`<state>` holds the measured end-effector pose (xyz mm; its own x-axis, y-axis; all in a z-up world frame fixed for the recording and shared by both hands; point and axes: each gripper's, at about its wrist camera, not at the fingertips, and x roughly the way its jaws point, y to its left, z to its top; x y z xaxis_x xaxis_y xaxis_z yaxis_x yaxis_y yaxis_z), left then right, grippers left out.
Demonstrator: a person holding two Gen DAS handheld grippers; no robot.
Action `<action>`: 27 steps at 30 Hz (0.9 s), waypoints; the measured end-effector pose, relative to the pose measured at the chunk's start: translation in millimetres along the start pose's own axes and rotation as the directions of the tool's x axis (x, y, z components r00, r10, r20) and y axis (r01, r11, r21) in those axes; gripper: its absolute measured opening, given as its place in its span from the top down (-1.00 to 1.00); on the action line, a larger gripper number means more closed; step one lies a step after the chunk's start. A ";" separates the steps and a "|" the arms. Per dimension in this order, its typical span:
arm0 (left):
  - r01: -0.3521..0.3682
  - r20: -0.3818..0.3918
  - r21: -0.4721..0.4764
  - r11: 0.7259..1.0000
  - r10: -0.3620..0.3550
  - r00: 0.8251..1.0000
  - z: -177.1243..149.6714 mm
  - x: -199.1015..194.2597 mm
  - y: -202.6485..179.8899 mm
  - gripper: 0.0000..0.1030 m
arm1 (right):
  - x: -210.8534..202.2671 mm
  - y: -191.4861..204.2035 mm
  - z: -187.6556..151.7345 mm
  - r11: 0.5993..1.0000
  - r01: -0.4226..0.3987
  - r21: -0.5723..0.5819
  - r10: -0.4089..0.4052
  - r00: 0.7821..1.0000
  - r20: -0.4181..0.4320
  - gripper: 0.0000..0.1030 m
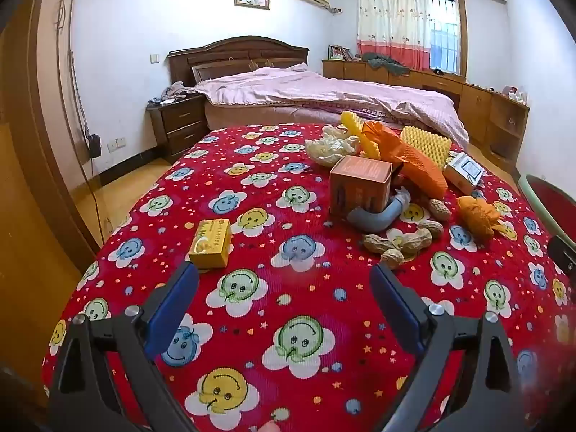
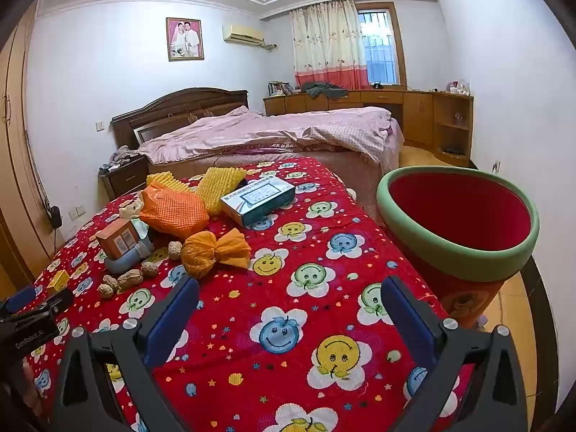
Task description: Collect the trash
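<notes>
Trash lies on a table under a red smiley-flower cloth [image 1: 295, 309]. A small yellow box [image 1: 210, 243] sits just beyond my left gripper's left finger. Farther right are an orange carton [image 1: 358, 183] on a grey-blue tube [image 1: 378, 216], several peanut shells [image 1: 399, 243], orange foam netting [image 1: 414, 158], a crumpled orange wrapper [image 2: 212, 248] and a white-and-teal box [image 2: 257, 199]. My left gripper [image 1: 284, 284] is open over bare cloth. My right gripper [image 2: 289, 297] is open too, nothing between its fingers. A red bin with a green rim [image 2: 457, 216] stands at the table's right edge.
Yellow foam pads [image 2: 219, 185] and a crumpled white wrapper [image 1: 329, 145] lie at the back of the pile. Behind the table is a bed with a pink cover [image 2: 270, 129], a nightstand [image 1: 178, 122] and wooden cabinets [image 2: 414, 111]. The left gripper's body [image 2: 32, 320] shows at left.
</notes>
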<state>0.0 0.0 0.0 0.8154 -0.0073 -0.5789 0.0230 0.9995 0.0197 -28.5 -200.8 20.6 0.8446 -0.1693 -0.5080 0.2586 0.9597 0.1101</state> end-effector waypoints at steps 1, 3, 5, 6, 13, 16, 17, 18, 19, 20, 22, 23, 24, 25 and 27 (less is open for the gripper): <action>-0.002 0.003 0.002 1.000 0.002 1.000 0.0 -0.1 -0.3 -0.86 | 0.1 0.0 0.0 1.000 0.000 0.001 0.000 1.000 -0.003 -1.00; 0.004 -0.002 -0.002 1.000 -0.004 1.000 0.1 0.3 -0.1 -0.86 | 0.0 0.4 -0.1 1.000 0.002 -0.004 -0.002 1.000 -0.002 -1.00; 0.003 0.002 -0.001 1.000 -0.003 1.000 0.3 0.4 0.1 -0.86 | -0.1 0.6 -0.2 1.000 0.002 -0.005 -0.002 1.000 -0.002 -1.00; 0.001 0.001 0.003 1.000 -0.001 1.000 -0.1 0.0 -1.2 -0.86 | -0.2 0.5 -0.2 1.000 0.002 -0.005 -0.002 1.000 0.000 -1.00; 0.001 0.004 0.005 1.000 -0.002 1.000 -0.5 -0.8 -1.6 -0.86 | -0.2 0.7 0.0 1.000 0.003 -0.007 -0.003 1.000 0.001 -1.00; 0.002 0.004 0.004 1.000 -0.002 1.000 -0.4 -0.7 -1.2 -0.86 | -0.4 1.6 -0.2 1.000 0.005 -0.011 -0.005 1.000 0.003 -1.00; 0.002 0.004 0.005 1.000 -0.002 1.000 -0.6 -0.9 -1.6 -0.86 | -0.4 1.7 -0.1 1.000 0.004 -0.011 -0.004 1.000 0.002 -1.00; 0.002 0.005 0.004 1.000 -0.002 1.000 -0.5 -0.7 -1.1 -0.86 | -0.6 1.7 -0.2 1.000 0.004 -0.011 -0.004 1.000 0.003 -1.00; 0.002 0.005 0.004 1.000 -0.002 1.000 -0.4 -0.7 -1.1 -0.86 | -0.7 1.6 -0.1 1.000 0.005 -0.011 -0.004 1.000 0.003 -1.00; 0.002 0.005 0.004 1.000 -0.002 1.000 0.4 -1.1 -1.8 -0.86 | -0.5 1.8 -0.2 1.000 0.005 -0.011 -0.005 1.000 0.004 -1.00; 0.003 0.005 0.004 1.000 -0.003 1.000 0.6 -1.3 -1.9 -0.86 | -0.2 1.7 -0.3 1.000 0.005 -0.011 -0.005 1.000 0.004 -1.00; 0.003 0.006 0.004 1.000 -0.003 1.000 0.7 -1.5 -2.3 -0.86 | -0.1 1.8 -0.4 1.000 0.006 -0.011 -0.006 1.000 0.004 -1.00; 0.002 0.006 0.003 1.000 -0.002 1.000 0.6 -1.5 -2.2 -0.86 | 0.0 1.9 -0.5 1.000 0.006 -0.012 -0.006 1.000 0.004 -1.00; 0.001 0.006 0.003 1.000 -0.001 1.000 0.7 -1.5 -2.5 -0.86 | 0.1 1.9 -0.5 1.000 0.006 -0.012 -0.006 1.000 0.005 -1.00; 0.002 0.006 0.003 1.000 -0.002 1.000 0.7 -1.5 -2.1 -0.86 | 0.4 1.9 -0.6 1.000 0.006 -0.012 -0.006 1.000 0.004 -1.00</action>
<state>-0.9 -2.1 1.3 0.8188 -0.0097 -0.5740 0.0265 0.9994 0.0210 -27.9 -198.9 20.0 0.8451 -0.1757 -0.5048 0.2579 0.9613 0.0971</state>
